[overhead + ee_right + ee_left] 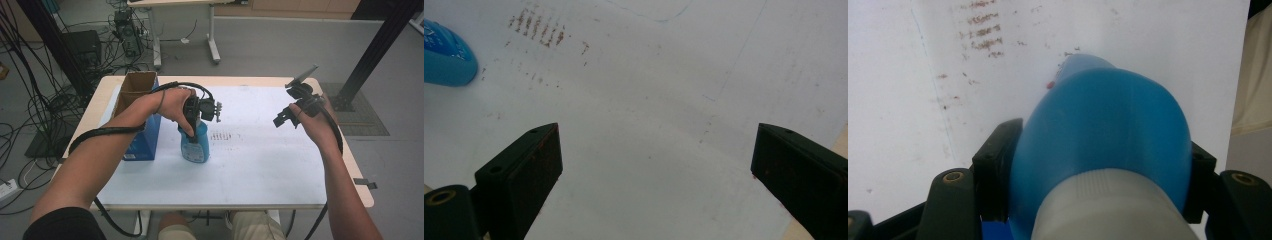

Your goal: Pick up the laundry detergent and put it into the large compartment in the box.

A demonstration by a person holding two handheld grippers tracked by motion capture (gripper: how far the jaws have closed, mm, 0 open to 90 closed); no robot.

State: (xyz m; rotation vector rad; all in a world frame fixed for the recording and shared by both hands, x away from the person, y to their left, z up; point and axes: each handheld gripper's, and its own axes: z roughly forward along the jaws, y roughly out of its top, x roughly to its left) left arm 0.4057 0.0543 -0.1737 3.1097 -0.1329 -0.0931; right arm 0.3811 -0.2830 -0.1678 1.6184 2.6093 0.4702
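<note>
The left gripper (194, 134) is clamped on the upper part of a blue bottle (195, 146) standing on the white table (260, 165) beside a blue box (145, 140), its label unreadable, while the right gripper (281, 119) hangs wide open and empty, well apart.

Lab: cable tangles (37, 107), black frame posts (377, 47), bare test table (280, 165).

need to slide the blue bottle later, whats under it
The blue bottle stands on the white table sheet, gripped near its top by the left gripper. Its base hides the patch directly beneath.
</note>
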